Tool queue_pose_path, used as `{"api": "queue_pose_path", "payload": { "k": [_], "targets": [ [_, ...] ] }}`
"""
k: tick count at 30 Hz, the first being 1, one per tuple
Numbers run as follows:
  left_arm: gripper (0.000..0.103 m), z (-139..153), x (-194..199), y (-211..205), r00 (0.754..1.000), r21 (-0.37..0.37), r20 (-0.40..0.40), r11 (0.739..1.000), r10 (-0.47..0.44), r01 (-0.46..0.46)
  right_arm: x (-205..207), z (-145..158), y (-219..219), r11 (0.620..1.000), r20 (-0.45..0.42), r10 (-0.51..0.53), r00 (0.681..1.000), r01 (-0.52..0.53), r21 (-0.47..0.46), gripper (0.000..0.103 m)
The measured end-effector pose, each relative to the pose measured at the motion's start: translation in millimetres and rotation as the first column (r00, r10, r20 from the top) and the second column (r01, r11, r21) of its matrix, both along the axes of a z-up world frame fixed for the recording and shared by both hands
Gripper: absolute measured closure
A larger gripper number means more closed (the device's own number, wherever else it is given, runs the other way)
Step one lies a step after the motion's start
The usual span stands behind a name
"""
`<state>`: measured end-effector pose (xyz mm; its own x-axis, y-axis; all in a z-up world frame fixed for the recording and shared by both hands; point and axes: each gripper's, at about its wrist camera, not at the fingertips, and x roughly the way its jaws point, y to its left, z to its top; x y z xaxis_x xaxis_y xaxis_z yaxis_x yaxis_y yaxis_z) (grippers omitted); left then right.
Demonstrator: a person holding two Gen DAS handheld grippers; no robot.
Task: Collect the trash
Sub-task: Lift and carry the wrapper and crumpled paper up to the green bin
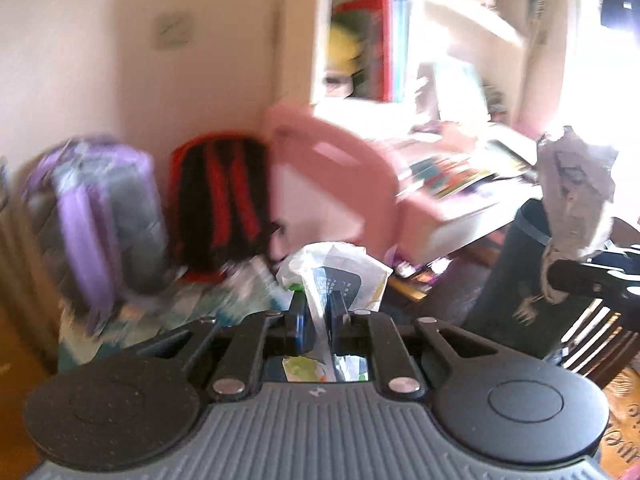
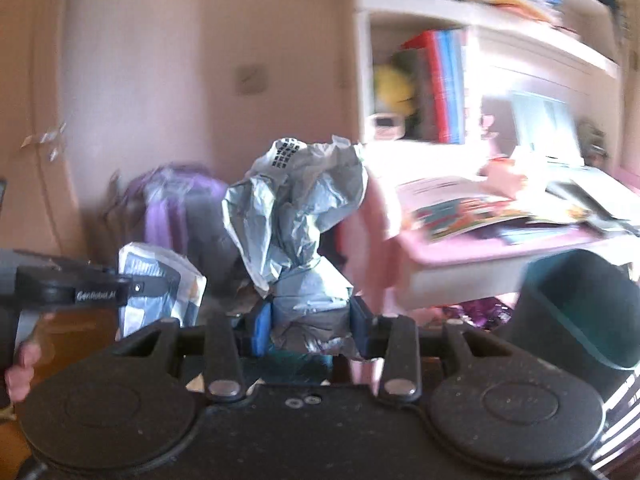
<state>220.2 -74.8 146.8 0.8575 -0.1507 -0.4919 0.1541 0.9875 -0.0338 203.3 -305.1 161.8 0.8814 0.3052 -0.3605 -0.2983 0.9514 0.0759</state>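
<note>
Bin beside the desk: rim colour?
Teal rim on a dark bin; clearest in the right wrist view.

both grippers (image 1: 318, 316) (image 2: 308, 326) clamped – level-ish

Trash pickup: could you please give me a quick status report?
Left tool shut on white printed plastic wrapper. Right tool shut on crumpled grey plastic bag. Dark teal-rimmed bin near right, nothing blocking it.

I see a white printed wrapper (image 1: 340, 276), crumpled and thin, pinched upright between my left pads; a bulkier grey-silver crumpled bag (image 2: 296, 232) stands clamped between my right pads, rising tall; a dark bin (image 2: 580, 312) sits open-mouthed just right.
</note>
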Motion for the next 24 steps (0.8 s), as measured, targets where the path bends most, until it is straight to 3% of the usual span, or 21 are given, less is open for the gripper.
{"api": "queue_pose_path", "payload": {
  "k": [5, 12, 18, 24],
  "targets": [
    [0.092, 42, 9, -68, 0.990, -0.006, 0.066, 0.992, -0.123, 0.124, -1, 32, -58, 0.992, 0.025, -0.126, 0.992, 0.126, 0.013, 0.064],
    [0.092, 74, 33, -166, 0.960, -0.037, 0.090, 0.962, -0.265, 0.269, 1, 45, -126, 0.963, 0.036, -0.266, 0.963, 0.267, -0.031, 0.064],
    [0.092, 77, 63, -240, 0.933, -0.034, 0.090, 0.935, -0.350, 0.354, 16, 32, -175, 0.934, -0.016, -0.354, 0.935, 0.353, -0.053, 0.064],
    [0.092, 61, 92, -301, 0.912, -0.021, 0.046, 0.913, -0.407, 0.408, 49, 11, -212, 0.920, -0.108, -0.390, 0.914, 0.384, -0.072, 0.064]
  ]
}}
